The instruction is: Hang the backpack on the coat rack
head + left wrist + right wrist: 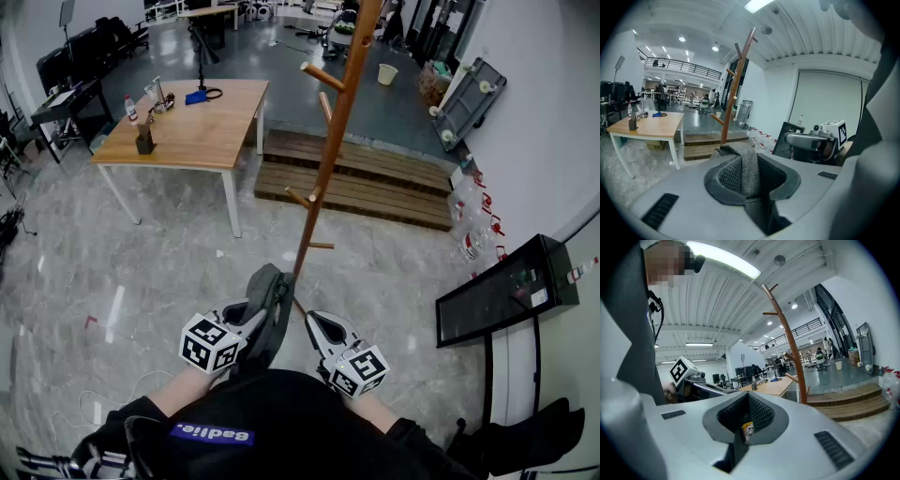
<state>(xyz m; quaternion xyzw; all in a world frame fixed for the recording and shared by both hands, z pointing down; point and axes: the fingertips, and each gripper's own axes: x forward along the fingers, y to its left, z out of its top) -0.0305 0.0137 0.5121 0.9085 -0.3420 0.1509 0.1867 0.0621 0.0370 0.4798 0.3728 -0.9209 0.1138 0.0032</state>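
The wooden coat rack (330,141) stands straight ahead on the grey floor, its pegs bare; it also shows as the rack (733,93) and the rack (792,357). My left gripper (262,291) is shut on the backpack's grey strap (740,152), which fills the jaws of that gripper (750,183). The black backpack body (253,422) hangs close to the person, under both hands. My right gripper (315,324) is beside the left one; its jaws (746,422) pinch a small yellow tag (749,429) with dark backpack material under it.
A wooden table (187,127) with small items stands at the far left. A low wooden step platform (366,183) lies behind the rack. Water bottles (473,225) and a black panel on a stand (506,286) line the right wall.
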